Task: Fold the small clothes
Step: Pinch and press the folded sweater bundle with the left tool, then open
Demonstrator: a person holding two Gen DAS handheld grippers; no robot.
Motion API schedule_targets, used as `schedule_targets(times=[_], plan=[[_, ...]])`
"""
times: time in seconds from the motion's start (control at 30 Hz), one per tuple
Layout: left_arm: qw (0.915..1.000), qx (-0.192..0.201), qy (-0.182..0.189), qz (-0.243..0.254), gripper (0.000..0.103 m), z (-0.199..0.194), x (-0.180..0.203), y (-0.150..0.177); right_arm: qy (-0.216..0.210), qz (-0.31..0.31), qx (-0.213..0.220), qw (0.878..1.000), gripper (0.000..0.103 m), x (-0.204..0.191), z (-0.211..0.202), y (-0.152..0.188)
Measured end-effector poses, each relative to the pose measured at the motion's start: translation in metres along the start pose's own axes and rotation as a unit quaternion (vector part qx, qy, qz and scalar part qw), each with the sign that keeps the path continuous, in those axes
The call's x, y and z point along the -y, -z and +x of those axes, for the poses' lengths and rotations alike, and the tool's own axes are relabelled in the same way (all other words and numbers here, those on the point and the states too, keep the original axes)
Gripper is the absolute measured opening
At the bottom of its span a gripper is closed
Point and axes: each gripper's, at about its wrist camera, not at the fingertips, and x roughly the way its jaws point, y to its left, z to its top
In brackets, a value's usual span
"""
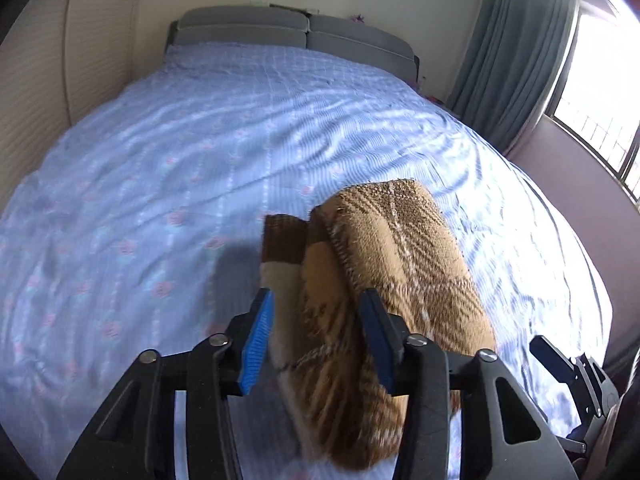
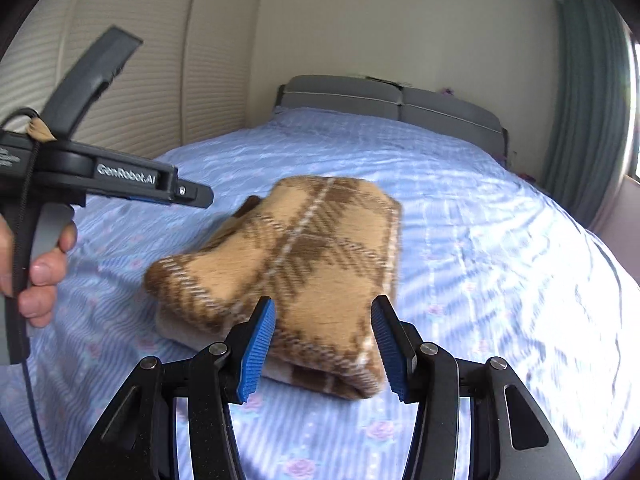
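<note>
Tan-and-brown plaid woolly garment (image 2: 296,264) folded on blue floral bedsheet (image 2: 480,240), long axis 10-to-4, straight ahead at 12 of right gripper (image 2: 324,344), left gripper (image 1: 316,340) nearer, both unclenched, gripping nothing.

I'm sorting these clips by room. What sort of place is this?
A bedroom, most likely: a wide bed with a blue flowered sheet and a grey padded headboard, a curtained window beside it, and a folded tan plaid garment on the bed.
</note>
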Motion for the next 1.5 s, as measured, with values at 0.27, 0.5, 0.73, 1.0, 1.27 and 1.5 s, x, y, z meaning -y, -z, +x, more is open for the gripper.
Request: schedule_targets(times=[0.27,0.5,0.73,1.0,1.27,1.5], plan=[[0.9938,-0.088,0.045,-0.051,0.032,0.071,-0.021,-0.015,0.013,0.074,-0.005,0.997,0.050,0.047,0.012,0.002],[0.9873,-0.097,0.088,-0.089,0.031,0.084,-0.029,-0.013,0.010,0.102,-0.019,0.995,0.050,0.060,0.022,0.014],[0.9989,-0.030,0.033,-0.016,0.018,0.041,-0.006,-0.028,0.010,0.112,-0.022,0.993,0.050,0.067,0.024,0.019],[0.9973,-0.059,-0.040,0.019,0.023,0.055,-0.013,-0.012,0.008,0.111,-0.024,0.993,0.050,0.068,0.023,0.023],[0.9980,-0.010,-0.054,0.032,0.026,0.025,-0.007,-0.022,0.013,0.120,-0.016,0.993,0.050,0.076,0.017,0.020],[0.9957,-0.083,0.032,0.027,0.037,0.071,0.015,-0.046,0.018,0.130,-0.015,0.991,0.050,0.082,0.012,0.019]])
